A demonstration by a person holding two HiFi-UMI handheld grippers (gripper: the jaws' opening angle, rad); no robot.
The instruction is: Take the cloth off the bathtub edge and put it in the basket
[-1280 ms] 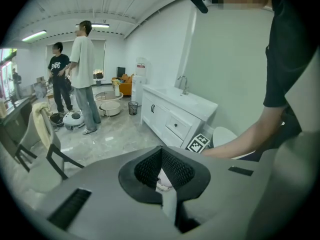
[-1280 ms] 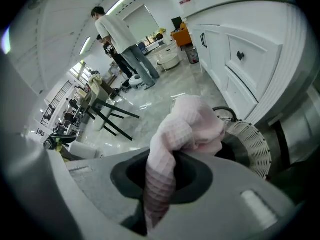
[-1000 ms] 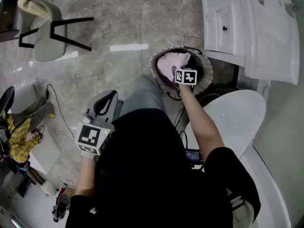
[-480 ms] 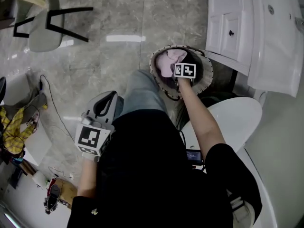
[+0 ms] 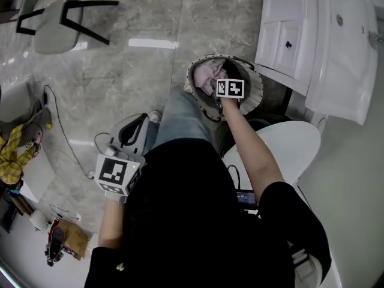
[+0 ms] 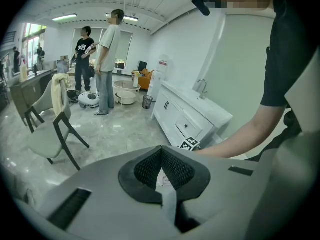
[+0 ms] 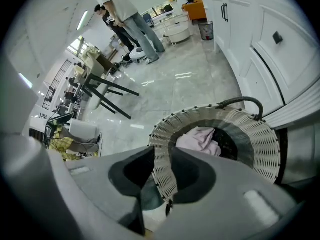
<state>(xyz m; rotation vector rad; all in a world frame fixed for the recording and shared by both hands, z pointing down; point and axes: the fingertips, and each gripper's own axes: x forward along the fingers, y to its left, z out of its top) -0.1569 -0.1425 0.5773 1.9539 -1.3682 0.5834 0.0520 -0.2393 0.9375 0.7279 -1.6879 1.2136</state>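
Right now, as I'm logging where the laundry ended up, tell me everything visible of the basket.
The basket is round, pale woven wicker with a dark lining and a loop handle, standing upright on the floor beside the white cabinet. A pink cloth lies crumpled inside. Its near wall shows between the jaws of the right gripper, which have just been opening and seem not to clamp it.

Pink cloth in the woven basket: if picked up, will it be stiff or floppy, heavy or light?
The crumpled pink cloth is probably floppy: it lies in soft folds inside the white woven basket. It looks thin, so likely light for its size. Pinched at one spot, it would probably hang down.
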